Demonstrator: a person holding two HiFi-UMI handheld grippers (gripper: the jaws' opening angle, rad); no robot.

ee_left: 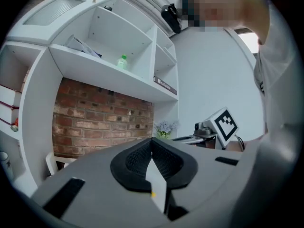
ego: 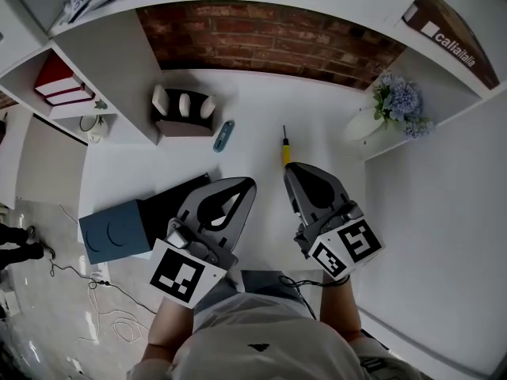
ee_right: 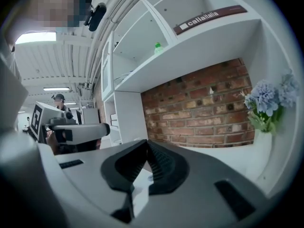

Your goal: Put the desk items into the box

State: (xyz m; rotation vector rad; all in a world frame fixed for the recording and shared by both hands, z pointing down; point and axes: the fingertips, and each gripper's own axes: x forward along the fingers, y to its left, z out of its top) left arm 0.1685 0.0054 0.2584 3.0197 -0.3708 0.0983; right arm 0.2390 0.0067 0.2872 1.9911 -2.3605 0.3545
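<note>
Screwdriver (ego: 285, 150) and teal item (ego: 224, 135) lie on the white desk (ego: 261, 105), beyond both grippers. Blue box (ego: 115, 229) sits near left. Left gripper (ego: 247, 184) and right gripper (ego: 290, 167): jaws pressed together, empty.

Both our units are the same build: left gripper (ego: 250, 183) and right gripper (ego: 288, 167) have smooth light-grey shells tapering to a point, each with a black teardrop-shaped inset. Inner pads (ee_left: 166, 160) are black and ribbed, and dark rectangular slots (ee_left: 64, 197) are cut in the shell either side. Each unit carries a white marker cube, left cube (ego: 184, 274) and right cube (ego: 351, 248), with black square patterns on the faces. A thin black cable (ego: 305, 282) loops behind the right one. We're wearing a pale grey tee (ego: 238, 362) with a small dark logo (ego: 255, 345) on the chest.
</note>
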